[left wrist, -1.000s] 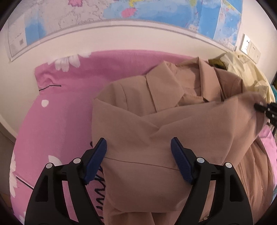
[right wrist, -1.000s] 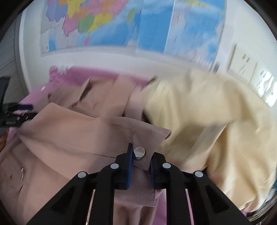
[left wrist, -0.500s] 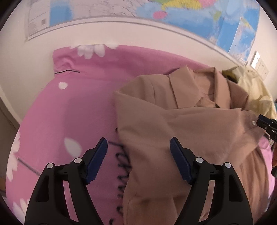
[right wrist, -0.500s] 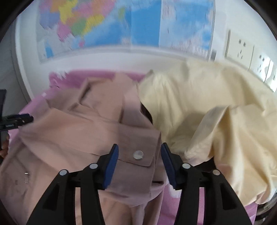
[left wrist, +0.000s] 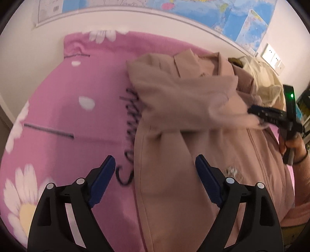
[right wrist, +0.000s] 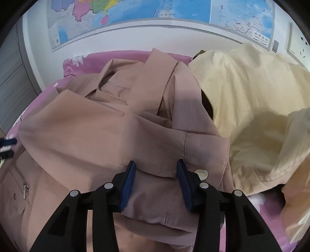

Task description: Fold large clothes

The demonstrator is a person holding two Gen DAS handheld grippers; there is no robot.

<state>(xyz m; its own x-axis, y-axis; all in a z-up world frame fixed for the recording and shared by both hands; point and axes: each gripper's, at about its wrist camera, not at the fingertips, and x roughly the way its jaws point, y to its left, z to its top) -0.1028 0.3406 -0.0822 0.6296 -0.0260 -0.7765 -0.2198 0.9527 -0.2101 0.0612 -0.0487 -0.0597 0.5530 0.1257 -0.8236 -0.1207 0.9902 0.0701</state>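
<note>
The pink flower-print blanket [left wrist: 64, 108] covers the support beneath everything; whether that is a bed or a surface cannot be told. Its far edge runs along the white wall under a map [right wrist: 158, 17].

The tan coat [right wrist: 100, 139] lies on the blanket, collar toward the far edge, body running back toward me. One sleeve is folded across the chest, with its buttoned cuff [right wrist: 205, 155] ending on the coat's right side. The coat's left edge lies beside black lettering printed on the blanket.

A pale yellow garment [right wrist: 251, 108] is heaped against the coat's right side, toward the blanket's far right corner.

My left claw [left wrist: 155, 174] points steeply down over the coat's left edge. Its jaws have just been opening and stand wide; the coat edge shows between them, but the pads do not press it.

My right claw [right wrist: 155, 172] also points steeply down, just above the folded sleeve beside the cuff. Its jaws have just been closing and stand about half apart. Cloth lies between the pads; I see no pinch on it. In the left wrist view, my right hand [left wrist: 292, 143] grips the handle, a pink cuff at the wrist.
</note>
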